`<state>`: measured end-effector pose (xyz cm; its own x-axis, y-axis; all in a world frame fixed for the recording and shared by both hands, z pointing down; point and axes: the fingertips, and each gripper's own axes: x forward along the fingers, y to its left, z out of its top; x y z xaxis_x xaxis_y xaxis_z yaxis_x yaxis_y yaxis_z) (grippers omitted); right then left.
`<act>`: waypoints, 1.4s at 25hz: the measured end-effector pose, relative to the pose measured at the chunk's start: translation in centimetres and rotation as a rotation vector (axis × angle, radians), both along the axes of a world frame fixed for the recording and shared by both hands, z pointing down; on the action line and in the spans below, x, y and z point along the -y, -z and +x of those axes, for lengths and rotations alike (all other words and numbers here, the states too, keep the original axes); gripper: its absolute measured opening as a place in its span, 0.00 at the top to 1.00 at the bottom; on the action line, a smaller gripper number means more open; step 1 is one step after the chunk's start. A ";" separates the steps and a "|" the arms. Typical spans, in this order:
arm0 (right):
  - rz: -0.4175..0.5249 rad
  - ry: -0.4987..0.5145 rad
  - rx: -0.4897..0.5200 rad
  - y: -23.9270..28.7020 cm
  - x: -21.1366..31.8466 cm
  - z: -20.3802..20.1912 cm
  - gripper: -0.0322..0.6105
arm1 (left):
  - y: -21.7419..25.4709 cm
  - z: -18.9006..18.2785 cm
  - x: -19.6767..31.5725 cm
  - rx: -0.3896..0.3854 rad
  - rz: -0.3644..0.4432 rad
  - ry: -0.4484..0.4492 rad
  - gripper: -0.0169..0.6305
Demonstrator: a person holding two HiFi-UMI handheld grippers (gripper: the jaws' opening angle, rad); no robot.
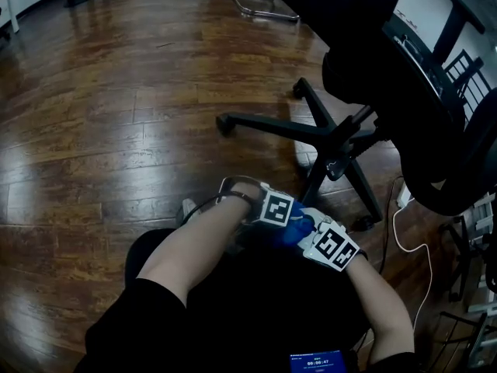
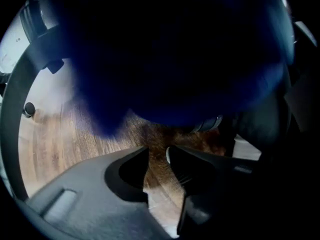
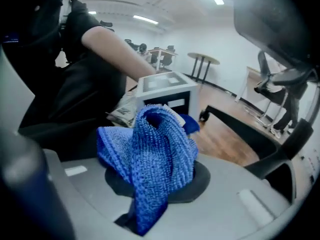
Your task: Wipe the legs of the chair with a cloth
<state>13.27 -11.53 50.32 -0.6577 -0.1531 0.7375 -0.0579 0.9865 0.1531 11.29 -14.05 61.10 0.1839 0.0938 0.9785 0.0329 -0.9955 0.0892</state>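
Observation:
I hold both grippers close together over my lap. A blue knitted cloth (image 1: 291, 230) is bunched between them. In the right gripper view the cloth (image 3: 155, 149) fills the jaws of my right gripper (image 3: 152, 181), which is shut on it; in the head view that gripper (image 1: 332, 245) is on the right. My left gripper (image 1: 276, 210) points steeply down, and its jaws (image 2: 156, 156) stand slightly apart with only floor showing between them. The cloth (image 2: 175, 59) hangs blurred just above them. The black chair's star base (image 1: 334, 142) spreads its legs (image 1: 264, 123) in front of me, untouched.
The chair's seat and back (image 1: 404, 92) overhang the base at the right. A white cable (image 1: 423, 247) and plug (image 1: 404, 196) lie on the wood floor (image 1: 116, 130) beside the near leg. A metal frame (image 1: 264, 2) stands at the far end.

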 end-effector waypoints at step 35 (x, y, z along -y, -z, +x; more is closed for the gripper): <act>0.147 0.011 -0.172 -0.7 1.2 -0.3 0.81 | 3.2 -5.7 3.3 -0.076 0.035 -0.028 0.76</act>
<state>13.01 -12.75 51.06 -0.5261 -0.2608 0.8095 -0.0077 0.9533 0.3021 5.60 -17.40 57.90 0.2557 0.0664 0.9645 0.0664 -0.9965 0.0510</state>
